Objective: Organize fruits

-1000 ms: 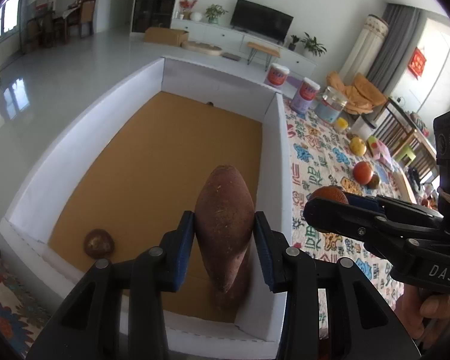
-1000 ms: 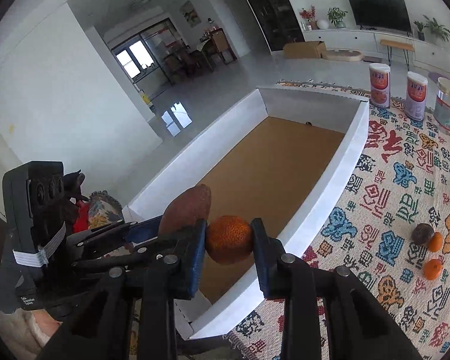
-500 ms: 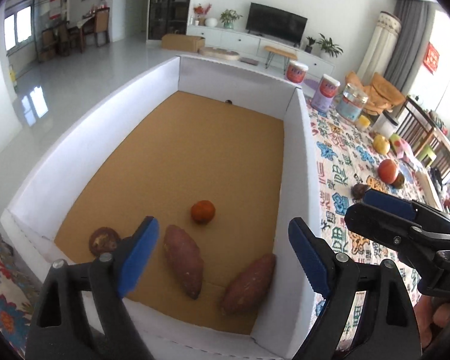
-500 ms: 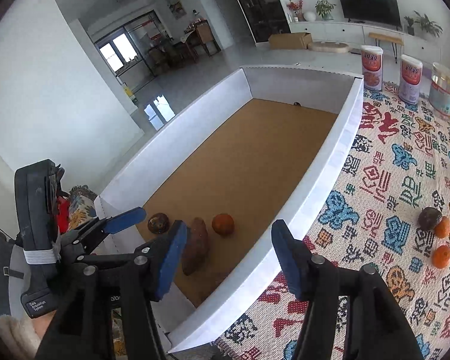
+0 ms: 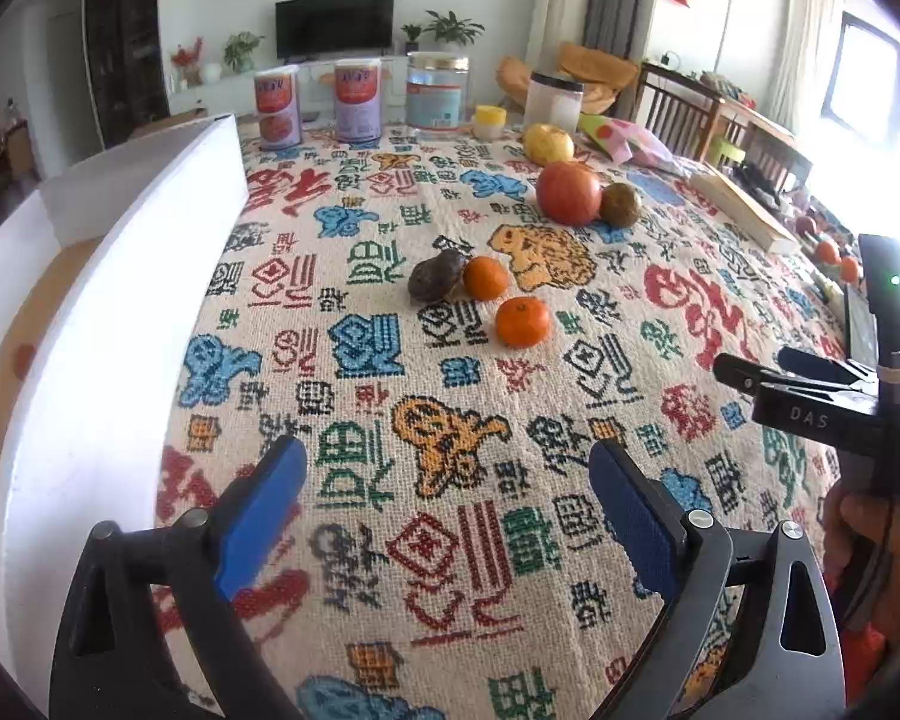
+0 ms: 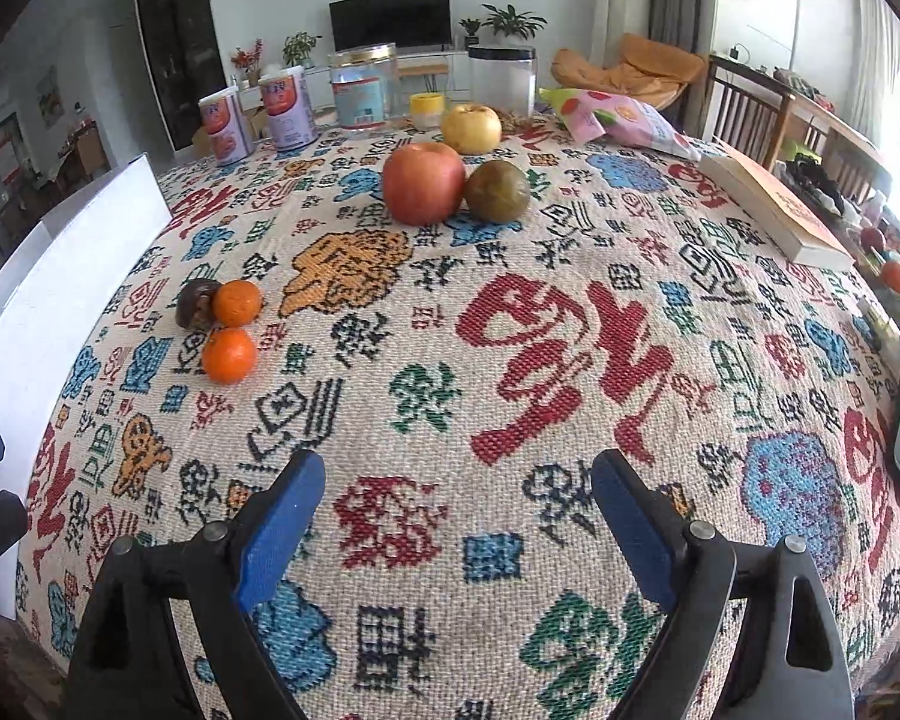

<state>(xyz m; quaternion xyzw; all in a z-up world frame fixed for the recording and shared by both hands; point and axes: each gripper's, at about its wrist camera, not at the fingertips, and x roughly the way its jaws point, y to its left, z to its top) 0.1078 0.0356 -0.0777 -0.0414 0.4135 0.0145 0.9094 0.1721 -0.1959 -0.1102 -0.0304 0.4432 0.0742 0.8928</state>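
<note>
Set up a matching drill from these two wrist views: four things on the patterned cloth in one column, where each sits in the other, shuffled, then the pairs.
Things:
1. red apple
2. yellow apple
3. dark brown fruit
4. book

Places:
A. touching a small orange
B. by the cloth's right edge
C. right beside the green-brown fruit
D. behind the red apple, near the yellow cup

Pairs: 1-C, 2-D, 3-A, 4-B

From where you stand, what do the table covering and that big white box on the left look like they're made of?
The table covering looks like coarse woven cotton or a similar yarn, matte: the stitch grid shows in every coloured motif. The white box looks like rigid foam board or painted card, smooth and matte with thick, flat walls; which of the two is hard to tell.
</note>
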